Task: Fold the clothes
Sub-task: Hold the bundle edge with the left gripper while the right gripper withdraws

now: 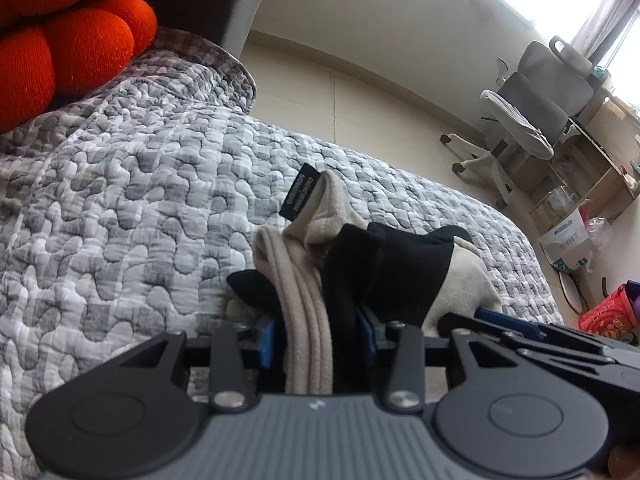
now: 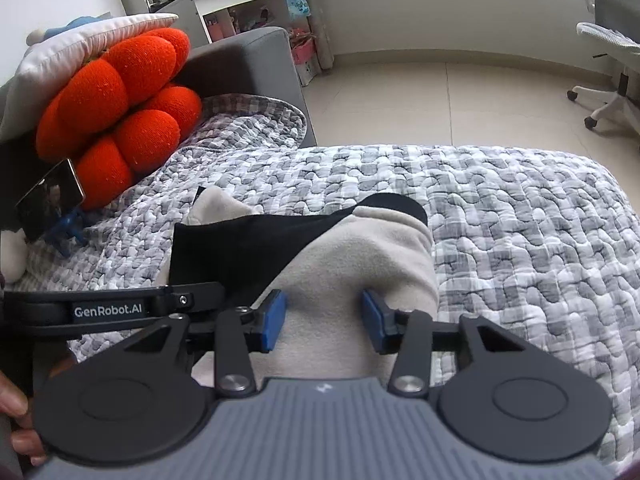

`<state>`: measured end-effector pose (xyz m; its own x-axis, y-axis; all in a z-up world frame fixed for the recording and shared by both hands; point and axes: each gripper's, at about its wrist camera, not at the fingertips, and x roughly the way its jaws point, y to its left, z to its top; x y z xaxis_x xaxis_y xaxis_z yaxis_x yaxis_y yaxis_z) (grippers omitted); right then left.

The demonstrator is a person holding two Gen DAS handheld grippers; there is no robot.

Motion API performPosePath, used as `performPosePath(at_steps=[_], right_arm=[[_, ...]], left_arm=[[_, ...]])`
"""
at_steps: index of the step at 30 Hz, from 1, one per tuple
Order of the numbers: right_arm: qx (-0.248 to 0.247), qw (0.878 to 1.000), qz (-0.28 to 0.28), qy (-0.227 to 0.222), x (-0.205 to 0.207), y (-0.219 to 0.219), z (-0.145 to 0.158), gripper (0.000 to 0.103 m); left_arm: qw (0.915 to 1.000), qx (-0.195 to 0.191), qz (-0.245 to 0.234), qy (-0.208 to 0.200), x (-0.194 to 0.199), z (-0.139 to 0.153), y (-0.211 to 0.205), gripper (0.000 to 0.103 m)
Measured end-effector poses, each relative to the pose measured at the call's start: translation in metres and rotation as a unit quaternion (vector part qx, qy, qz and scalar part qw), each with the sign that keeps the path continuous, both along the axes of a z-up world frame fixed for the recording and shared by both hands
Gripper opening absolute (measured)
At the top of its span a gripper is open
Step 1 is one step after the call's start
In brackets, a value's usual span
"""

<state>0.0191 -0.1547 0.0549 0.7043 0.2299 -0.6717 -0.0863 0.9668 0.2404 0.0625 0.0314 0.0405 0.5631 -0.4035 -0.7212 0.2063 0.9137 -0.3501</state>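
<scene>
The garment — beige fleece with black panels — lies bunched on the quilt, roughly midway across the bed and nearer its foot edge than the headboard end. A black label with pale lettering sticks up from a beige fold at its top in the left view.

The left gripper is clamped on the garment: a thick roll of beige ribbed hem and a black fold beside it fill the gap between the blue pads, pressed from both sides. The right gripper sits with its pads either side of a beige mound; both pads touch the cloth and the fleece bulges between them, so it grips the garment too, though more loosely spread. The left gripper's black arm, marked GenRobot.AI, crosses the left of the right view, just beside the black panel. Fingers of a hand show at that view's lower left corner.

Outward, an orange cushion rests at the quilt's head end against a grey headboard, with a white pillow on top of it. A dark phone leans by the cushion. Beyond the bed's far edge lies pale tiled floor — a grey office chair stands there, near wooden shelves.
</scene>
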Motion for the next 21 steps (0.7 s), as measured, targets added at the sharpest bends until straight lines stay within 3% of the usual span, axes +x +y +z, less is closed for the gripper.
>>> performPosePath(at_steps=[5, 9, 21], right_arm=[[0.008, 1.000, -0.015, -0.017, -0.001, -0.005, 0.004, 0.041], [-0.020, 1.000, -0.010, -0.019, 0.003, 0.001, 0.002, 0.041], [-0.024, 0.999, -0.011, -0.025, 0.015, 0.005, -0.001, 0.045]], left_arm=[[1.0000, 0.005, 0.001, -0.002, 0.000, 0.000, -0.001, 0.041], [1.0000, 0.009, 0.001, -0.003, -0.001, 0.000, -0.003, 0.042], [0.9999, 0.013, 0.005, -0.007, -0.001, -0.001, -0.004, 0.042]])
